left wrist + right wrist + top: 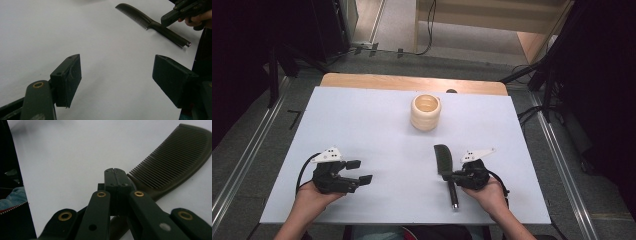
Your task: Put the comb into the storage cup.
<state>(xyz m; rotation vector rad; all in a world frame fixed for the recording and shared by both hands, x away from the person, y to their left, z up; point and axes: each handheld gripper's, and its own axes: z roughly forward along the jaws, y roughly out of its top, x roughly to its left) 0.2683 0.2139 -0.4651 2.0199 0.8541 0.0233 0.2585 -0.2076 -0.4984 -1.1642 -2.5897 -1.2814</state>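
A dark comb [443, 159] lies flat on the white table [362, 120] at the front right, teeth end away from me and handle toward the front edge. My right gripper [451, 175] comes at it from the right. In the right gripper view its pads [115, 173] are pressed together right over the spot where the comb [175, 157] narrows into its handle, and I see nothing between them. My left gripper [361, 171] rests at the front left, its jaws wide apart over bare table [117, 72]. The left gripper view also shows the comb [140, 17] and the right gripper [167, 18] farther off.
A cream ribbed cup [425, 112] stands upright at the back middle of the table. A wooden strip [412, 82] runs along the far edge. Cables and dark stands [542, 75] surround the table on the floor.
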